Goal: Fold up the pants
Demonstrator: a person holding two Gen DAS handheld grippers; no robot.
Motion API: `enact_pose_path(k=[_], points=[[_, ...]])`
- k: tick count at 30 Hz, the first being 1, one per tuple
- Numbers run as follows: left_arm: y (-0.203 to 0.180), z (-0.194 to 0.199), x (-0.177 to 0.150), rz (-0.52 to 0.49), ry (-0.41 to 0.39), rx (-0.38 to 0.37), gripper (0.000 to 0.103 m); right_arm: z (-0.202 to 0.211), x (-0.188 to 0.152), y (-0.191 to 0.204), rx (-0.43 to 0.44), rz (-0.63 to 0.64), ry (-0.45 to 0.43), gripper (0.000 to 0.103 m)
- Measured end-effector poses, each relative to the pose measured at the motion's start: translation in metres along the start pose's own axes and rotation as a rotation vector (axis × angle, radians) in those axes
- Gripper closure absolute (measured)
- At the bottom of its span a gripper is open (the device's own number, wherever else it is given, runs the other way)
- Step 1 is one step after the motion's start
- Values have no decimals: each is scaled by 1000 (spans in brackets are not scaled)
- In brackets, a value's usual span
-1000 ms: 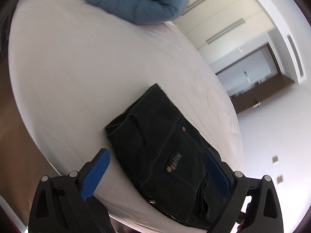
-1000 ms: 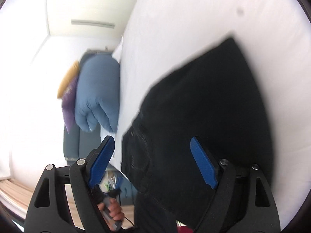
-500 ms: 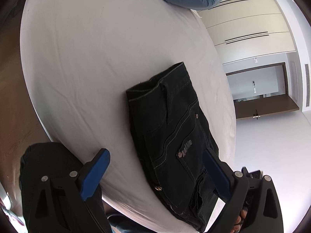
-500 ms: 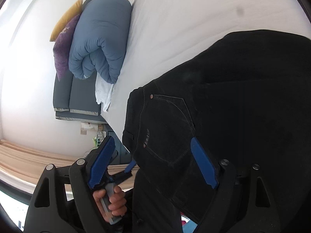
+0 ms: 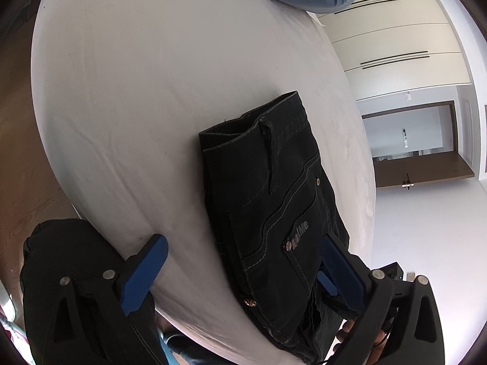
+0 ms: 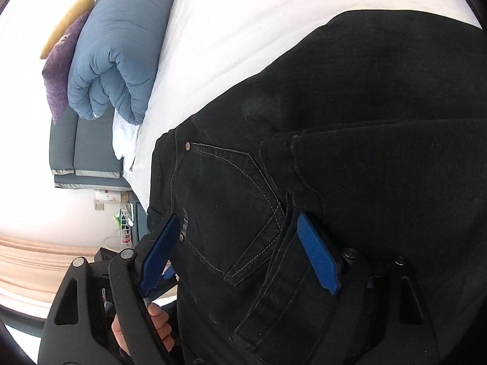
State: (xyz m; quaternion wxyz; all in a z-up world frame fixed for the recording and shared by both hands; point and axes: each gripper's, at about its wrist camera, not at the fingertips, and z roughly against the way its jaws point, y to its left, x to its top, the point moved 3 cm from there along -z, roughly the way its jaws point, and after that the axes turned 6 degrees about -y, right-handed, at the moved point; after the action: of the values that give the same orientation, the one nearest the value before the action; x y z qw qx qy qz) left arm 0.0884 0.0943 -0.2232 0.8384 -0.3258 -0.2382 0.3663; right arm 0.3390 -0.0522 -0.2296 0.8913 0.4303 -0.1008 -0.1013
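The pants (image 5: pixel 274 213) lay folded into a compact dark bundle on the white bed (image 5: pixel 152 91), pushed right up to the bed's near edge, with the waistband end toward the middle of the mattress and the layered end hanging slightly over the edge. That was the big change: a second earlier the right gripper (image 6: pixel 240 252) was sweeping fast across the bundle with the picture smeared, and now it had settled low over the back pocket (image 6: pixel 225 206), view sharp, jaws spread wide with denim between them but neither pad pressing on it. Nothing was clamped.

The left gripper (image 5: pixel 240 276) had dropped a little and rolled, so the bundle swung from a diagonal to nearly straight ahead in its view. Its jaws also stood well apart, one finger over bare sheet, the other over the pocket label (the metal rivets caught the light nicely). It held nothing either.

At the far end of the bed the rolled blue duvet (image 6: pixel 118 54) and the cushions (image 6: pixel 64 60) sat undisturbed.

My read: the folding itself looked essentially done, and both tools had closed in on the near end of the bundle, perhaps to square it up or lift it. Layers at the overhanging edge looked loosely stacked, so a careless pinch could pull them apart.
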Motion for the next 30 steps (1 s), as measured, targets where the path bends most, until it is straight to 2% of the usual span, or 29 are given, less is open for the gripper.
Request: enact_pose_path(k=[12, 17, 19, 20, 22, 24, 25, 26, 30], points=[[-8, 1, 12, 27, -22, -24, 3, 11, 0, -12, 2, -13, -1, 24], [5, -7, 20, 103, -43, -91, 3, 14, 0, -14, 3, -16, -1, 24], [1, -10, 20, 80, -39, -90, 4, 16, -1, -15, 4, -18, -1, 24], [-2, -10, 20, 62, -39, -93, 7, 16, -1, -15, 3, -19, -1, 24], [-8, -13, 20, 45, -20, -114, 28, 18, -1, -16, 1, -23, 0, 24], [-7, -18, 23, 74, 3, -117, 51, 21, -3, -17, -1, -24, 0, 24], [-5, -20, 24, 88, 8, -130, 57, 21, -4, -18, -2, -24, 0, 24], [-4, -20, 26, 97, 14, -136, 67, 22, -4, -18, -4, -25, -1, 24], [-2, -18, 26, 97, 6, -147, 81, 25, -6, -19, -19, -32, 0, 24]])
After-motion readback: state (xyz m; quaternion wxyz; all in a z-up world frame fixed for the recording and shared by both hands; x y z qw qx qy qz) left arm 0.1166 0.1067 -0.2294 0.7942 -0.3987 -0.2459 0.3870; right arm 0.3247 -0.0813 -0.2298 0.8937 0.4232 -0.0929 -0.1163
